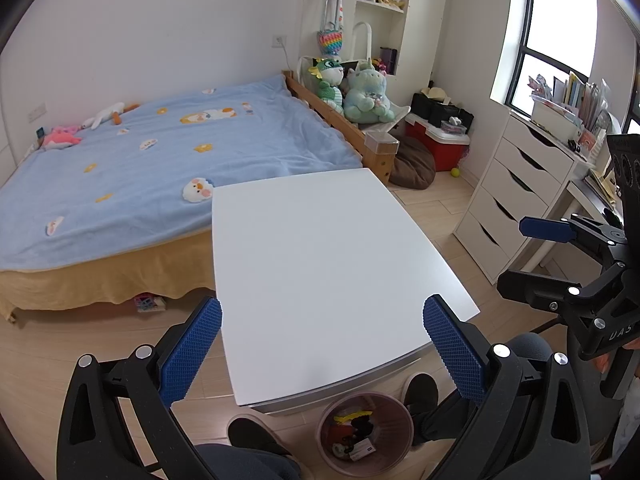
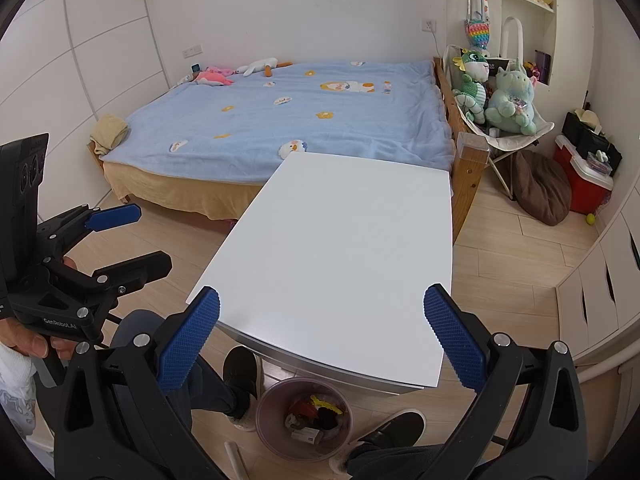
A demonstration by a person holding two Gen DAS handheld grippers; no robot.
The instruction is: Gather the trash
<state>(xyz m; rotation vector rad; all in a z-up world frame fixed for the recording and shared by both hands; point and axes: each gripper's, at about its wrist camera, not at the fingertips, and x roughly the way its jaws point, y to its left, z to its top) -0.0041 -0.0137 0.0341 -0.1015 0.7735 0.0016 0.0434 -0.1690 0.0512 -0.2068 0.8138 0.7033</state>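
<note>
Judging by the bare white counter [image 1: 328, 264], the task looks nearly done. Trash is seen in the pink bin [image 1: 366, 436] on the near floor. The left claw [image 1: 322, 354] and right claw [image 2: 322, 354] are held apart, empty.

Both cameras sit high and look down and forward over the near edge of a white table [image 1: 320, 256] toward the bed [image 1: 160, 152]. The left view faces slightly right, taking in the window [image 1: 560, 36]; the right view faces slightly left. Both share the table, the bed and the bin [image 2: 304, 416] close below.
</note>
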